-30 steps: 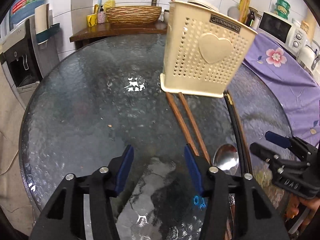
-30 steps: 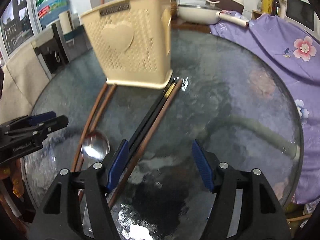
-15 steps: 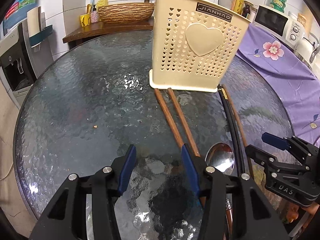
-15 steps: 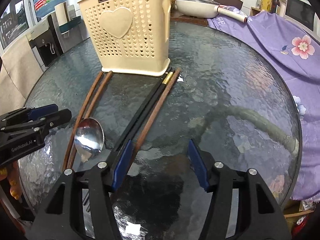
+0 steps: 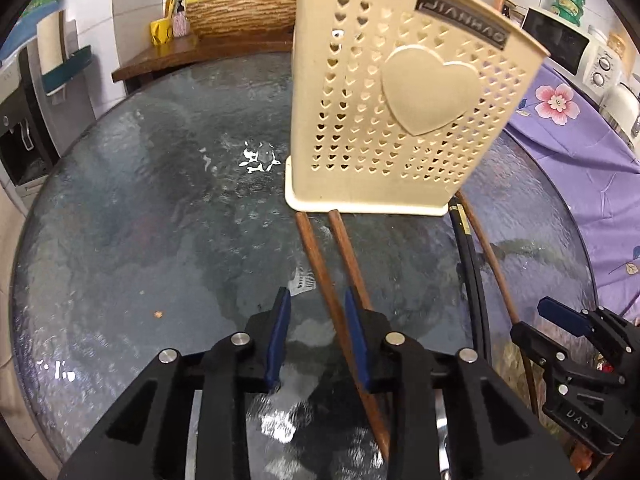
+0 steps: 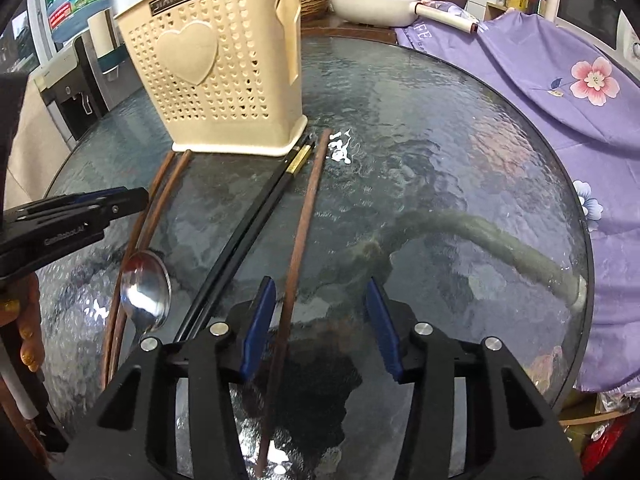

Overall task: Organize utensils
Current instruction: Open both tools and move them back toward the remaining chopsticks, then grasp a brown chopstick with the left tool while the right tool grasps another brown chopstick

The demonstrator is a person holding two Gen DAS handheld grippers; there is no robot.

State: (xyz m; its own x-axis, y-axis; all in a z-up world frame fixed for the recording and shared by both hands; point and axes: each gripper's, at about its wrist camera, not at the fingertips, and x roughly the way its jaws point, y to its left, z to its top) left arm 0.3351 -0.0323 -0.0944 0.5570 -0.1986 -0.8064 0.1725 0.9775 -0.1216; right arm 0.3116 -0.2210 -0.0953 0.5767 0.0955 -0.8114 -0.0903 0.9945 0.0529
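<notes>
A cream perforated utensil holder with a heart stands on the round glass table; it also shows in the right wrist view. Two brown chopsticks lie in front of it. My left gripper is open low over them, one stick between its fingers. A black pair of chopsticks, a single brown chopstick and a steel spoon lie alongside. My right gripper is open with the single brown chopstick just inside its left finger.
A purple flowered cloth covers the right side. A white pan and a woven basket sit on the counter behind the table. A microwave stands at the far right. A water dispenser stands left.
My left gripper has moved forward and right over the two brown chopsticks, and its fingers have narrowed. My right gripper has shifted so the single brown chopstick sits between its fingers.
</notes>
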